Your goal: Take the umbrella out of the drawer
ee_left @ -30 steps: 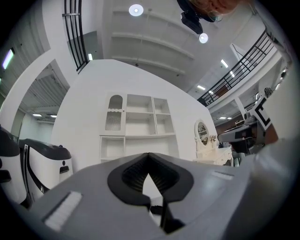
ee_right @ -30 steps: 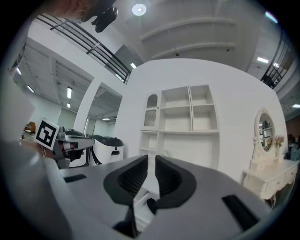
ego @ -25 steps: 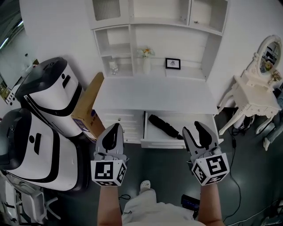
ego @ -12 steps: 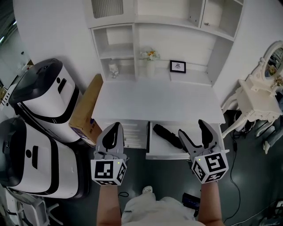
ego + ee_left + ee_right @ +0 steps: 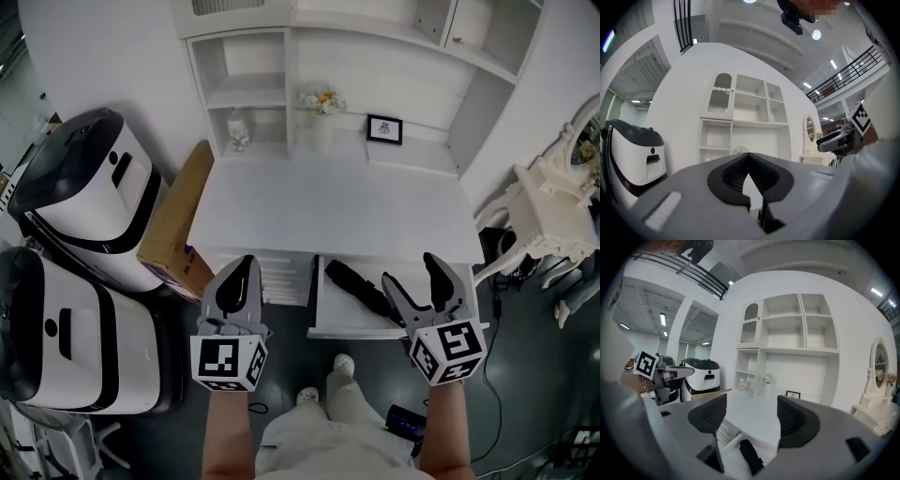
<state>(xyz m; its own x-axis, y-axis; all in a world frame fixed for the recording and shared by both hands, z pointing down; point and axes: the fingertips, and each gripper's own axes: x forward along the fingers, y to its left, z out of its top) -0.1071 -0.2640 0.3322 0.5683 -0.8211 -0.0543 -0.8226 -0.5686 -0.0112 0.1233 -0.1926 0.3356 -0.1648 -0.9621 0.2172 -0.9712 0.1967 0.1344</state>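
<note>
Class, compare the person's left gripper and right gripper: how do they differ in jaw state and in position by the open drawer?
The left gripper has its jaws shut together, while the right gripper has its jaws wide apart. The left gripper sits to the left of the open drawer. The right gripper is at the drawer's front, facing the umbrella inside. Both grippers hold nothing.

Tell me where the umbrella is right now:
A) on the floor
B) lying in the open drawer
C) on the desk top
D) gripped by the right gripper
B: the black umbrella lies inside the open drawer, and the right gripper is open and empty.
</note>
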